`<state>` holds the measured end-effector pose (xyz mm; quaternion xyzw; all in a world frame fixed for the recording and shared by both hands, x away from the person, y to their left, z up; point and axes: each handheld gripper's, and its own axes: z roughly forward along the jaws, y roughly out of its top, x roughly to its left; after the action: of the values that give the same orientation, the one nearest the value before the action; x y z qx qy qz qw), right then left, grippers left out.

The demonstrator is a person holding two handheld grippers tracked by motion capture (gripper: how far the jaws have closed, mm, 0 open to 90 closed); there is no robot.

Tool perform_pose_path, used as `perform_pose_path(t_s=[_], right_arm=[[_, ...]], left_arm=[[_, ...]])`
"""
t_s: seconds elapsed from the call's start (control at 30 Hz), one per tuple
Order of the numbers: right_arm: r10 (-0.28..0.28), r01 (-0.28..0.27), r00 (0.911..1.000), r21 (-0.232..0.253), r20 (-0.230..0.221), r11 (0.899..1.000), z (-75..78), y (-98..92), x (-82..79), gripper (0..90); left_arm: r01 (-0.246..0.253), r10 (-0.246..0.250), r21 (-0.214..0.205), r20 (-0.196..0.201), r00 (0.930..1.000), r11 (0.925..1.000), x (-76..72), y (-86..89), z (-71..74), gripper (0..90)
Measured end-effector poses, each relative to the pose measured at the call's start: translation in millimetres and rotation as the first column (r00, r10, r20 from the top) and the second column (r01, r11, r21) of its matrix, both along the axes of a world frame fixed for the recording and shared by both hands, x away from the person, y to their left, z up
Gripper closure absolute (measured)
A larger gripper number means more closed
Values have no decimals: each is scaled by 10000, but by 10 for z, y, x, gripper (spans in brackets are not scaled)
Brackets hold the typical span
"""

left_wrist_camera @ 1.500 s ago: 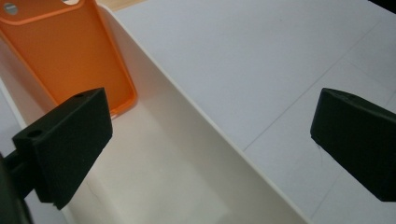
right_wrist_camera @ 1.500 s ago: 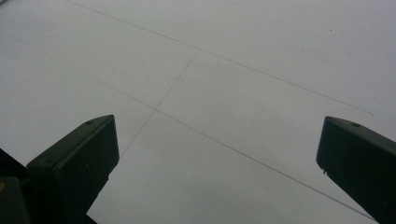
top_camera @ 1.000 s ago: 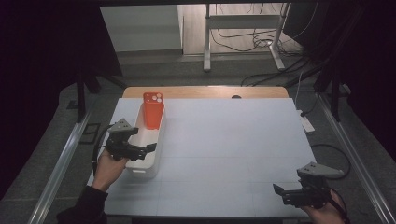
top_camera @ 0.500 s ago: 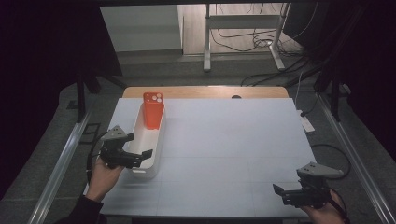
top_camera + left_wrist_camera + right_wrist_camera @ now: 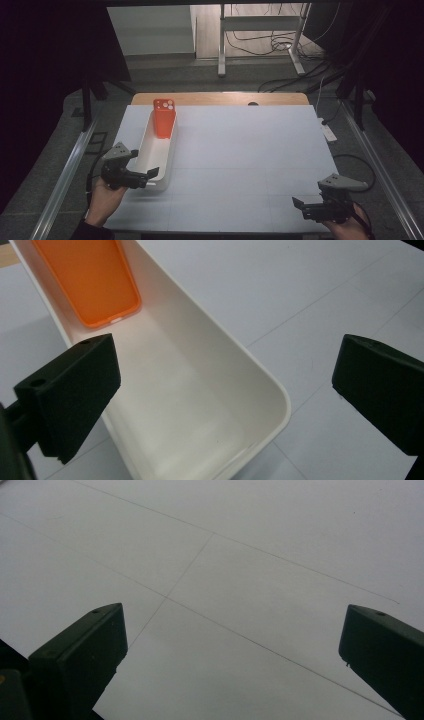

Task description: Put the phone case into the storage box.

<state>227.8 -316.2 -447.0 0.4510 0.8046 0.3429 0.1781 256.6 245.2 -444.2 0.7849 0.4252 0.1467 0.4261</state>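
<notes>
— Position logged: orange rubbery phone case [image 5: 164,118] is seen propped upright at the far end of the long white plastic tray [image 5: 145,152]; left gripper [image 5: 148,175] has been drawn back to the near end.

— Jaws?

— Both spread, empty; right gripper [image 5: 300,206] is held over bare white surface [image 5: 250,150]. Placement is judged done.
</notes>
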Motion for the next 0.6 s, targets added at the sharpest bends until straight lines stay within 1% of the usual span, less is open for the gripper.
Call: perform_pose_path(t_s=[0.23,0.6], right_arm=[[-7,7,10000,5,8,10000,-2,0,1,0],[-15,15,10000,-1,-3,10000,-3,1,3,0]], left_arm=[[-175,175,38,-23,9998,9998,-96,57,-15,0],[-393,394,224,-11,9992,9990,-268,127,-33,0]])
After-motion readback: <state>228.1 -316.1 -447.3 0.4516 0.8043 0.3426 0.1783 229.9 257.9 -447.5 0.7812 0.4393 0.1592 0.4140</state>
